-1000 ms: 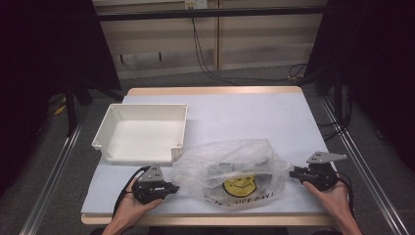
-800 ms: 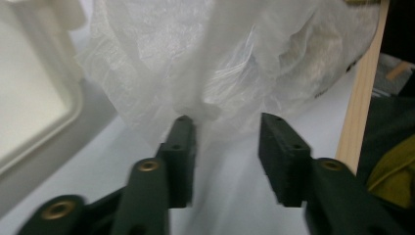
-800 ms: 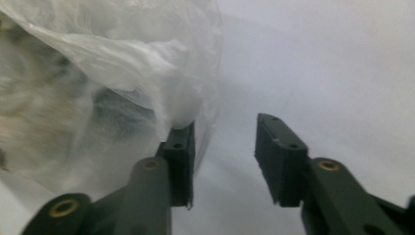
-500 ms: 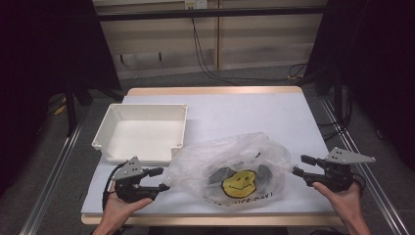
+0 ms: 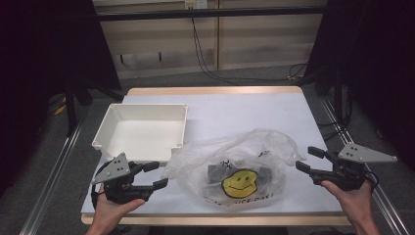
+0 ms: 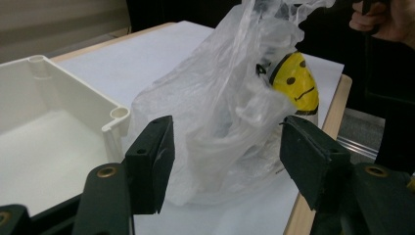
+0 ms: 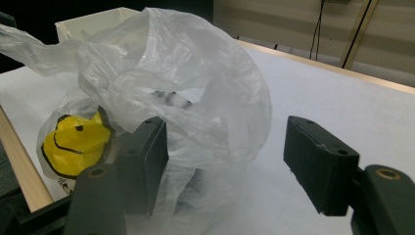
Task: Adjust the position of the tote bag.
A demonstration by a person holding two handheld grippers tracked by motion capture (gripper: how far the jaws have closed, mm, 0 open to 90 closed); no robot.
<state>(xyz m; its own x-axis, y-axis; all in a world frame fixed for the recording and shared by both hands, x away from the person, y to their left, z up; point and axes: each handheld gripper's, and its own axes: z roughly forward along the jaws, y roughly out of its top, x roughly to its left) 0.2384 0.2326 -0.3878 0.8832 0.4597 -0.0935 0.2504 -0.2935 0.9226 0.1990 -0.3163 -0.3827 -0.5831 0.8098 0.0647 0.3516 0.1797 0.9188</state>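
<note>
Both grippers have drawn back from the plastic bag (image 5: 235, 169) since a second ago, when each sat close against one side of it. The left gripper (image 5: 152, 175) now sits at the near left of the desk (image 5: 244, 112), a little apart from the bag's left edge. The right gripper (image 5: 309, 159) has pulled out to the near right, just beyond the bag's right edge. The bag has also loosened and spread, with its crumpled top standing higher than before.

This reads as a release: the bag appears to have been let go and left to settle on the desk, either after an adjustment or ahead of a fresh grasp.

The bag lies at the near middle of the desk, clear and wrinkled, with a yellow smiley face (image 5: 240, 182) printed on its near side and some dark items inside that are too blurred to name. A white tray (image 5: 105, 128) stands just beside it to the far left, empty.

In the left gripper view, the fingers (image 6: 151, 159) stand wide apart with the bag ahead between them, not touching it. In the right gripper view, the fingers (image 7: 318, 161) are likewise wide; the left one looks very near the plastic, though whether it touches cannot be told. Neither gripper holds anything.
</note>
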